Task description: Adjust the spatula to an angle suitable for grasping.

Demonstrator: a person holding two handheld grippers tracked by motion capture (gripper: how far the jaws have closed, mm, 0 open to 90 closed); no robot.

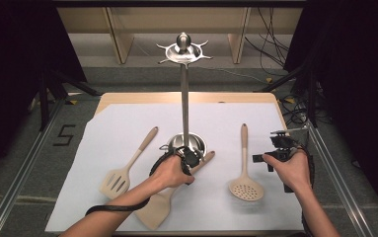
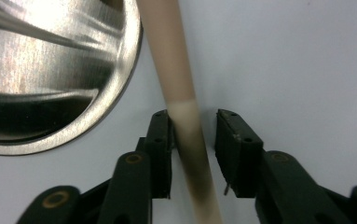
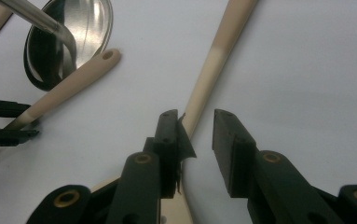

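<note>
Three beige utensils lie flat on the white sheet around a steel hanging stand [image 1: 184, 89]. The solid spatula [image 1: 163, 202] has its handle running between the left gripper [image 1: 192, 157]'s parted jaws, hole-end just beyond them beside the stand's round base. The slotted spatula [image 1: 122, 173] lies well off to that gripper's left. The perforated skimmer [image 1: 245, 183] lies just left of the right gripper [image 1: 275, 155].

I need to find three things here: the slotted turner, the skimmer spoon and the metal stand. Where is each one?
slotted turner [image 1: 115, 180]: high view, on its slotted blade.
skimmer spoon [image 1: 245, 189]: high view, on its perforated bowl.
metal stand [image 1: 184, 106]: high view, on its upright pole.
</note>
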